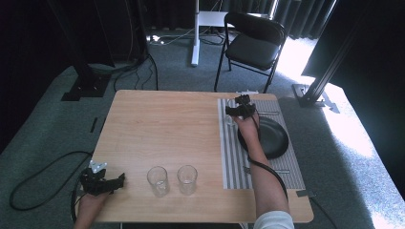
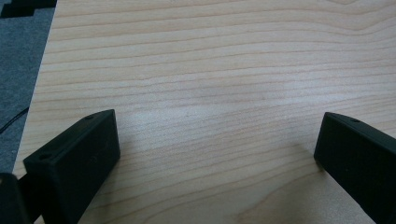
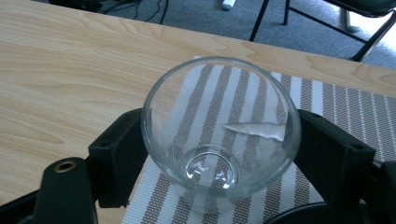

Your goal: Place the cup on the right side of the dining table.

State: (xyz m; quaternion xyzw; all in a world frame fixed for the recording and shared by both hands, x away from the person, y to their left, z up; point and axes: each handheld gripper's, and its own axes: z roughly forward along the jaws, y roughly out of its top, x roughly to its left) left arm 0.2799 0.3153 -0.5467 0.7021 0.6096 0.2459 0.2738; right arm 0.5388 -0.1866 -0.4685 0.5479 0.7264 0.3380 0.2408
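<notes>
A clear drinking glass [image 3: 219, 130] stands upright between the black jaws of my right gripper [image 3: 224, 151], which press on its two sides. It sits over the left edge of a grey striped placemat [image 3: 327, 102]. In the high view my right gripper [image 1: 241, 109] is at the mat's far left corner, beside a black plate [image 1: 270, 138]. My left gripper [image 1: 116, 182] rests at the table's front left corner. In the left gripper view my left gripper [image 2: 219, 154] is open over bare wood [image 2: 210, 70], with nothing between the jaws.
Two empty clear glasses [image 1: 157, 180] [image 1: 187, 179] stand side by side near the front edge of the wooden table [image 1: 162, 124]. Cutlery [image 1: 282, 170] lies on the mat near the plate. A black folding chair [image 1: 253, 43] stands beyond the table's far edge.
</notes>
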